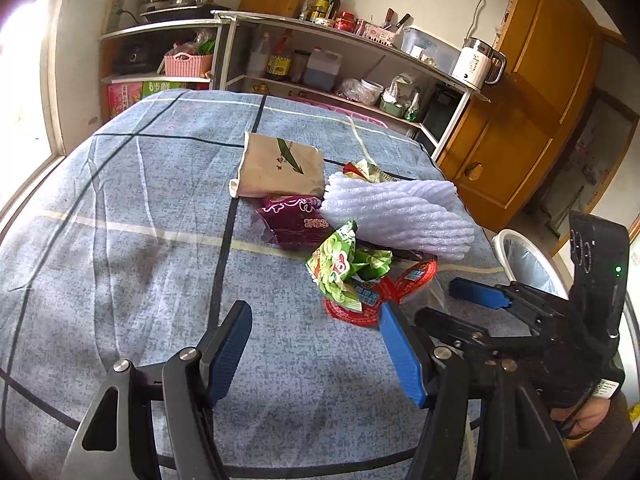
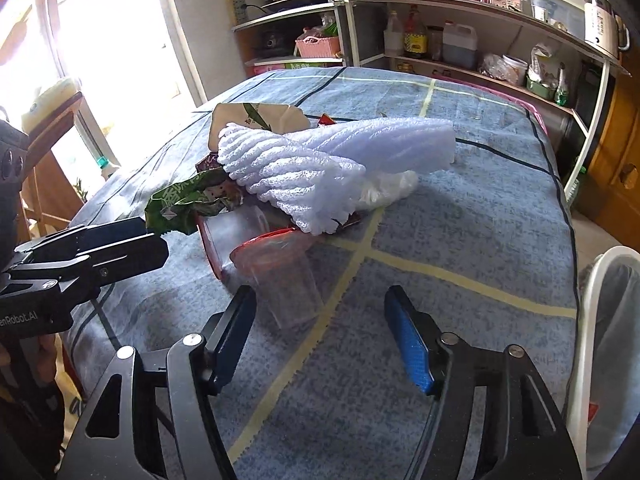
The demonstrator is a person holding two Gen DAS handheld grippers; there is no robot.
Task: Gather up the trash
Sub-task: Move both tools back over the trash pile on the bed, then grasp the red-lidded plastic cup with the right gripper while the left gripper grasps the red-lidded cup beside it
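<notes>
A pile of trash lies on the blue checked tablecloth: a beige paper bag, a purple wrapper, a crumpled green wrapper, white foam netting, and red-rimmed clear plastic cups. My left gripper is open, just short of the green wrapper. My right gripper is open, just in front of the nearer clear cup. Each gripper shows in the other's view: the right and the left, whose tip is at the green wrapper.
A white bin with a liner stands off the table's right edge; it also shows in the right wrist view. Metal shelves with bottles, a kettle and pots stand behind the table. A wooden cabinet is at the right.
</notes>
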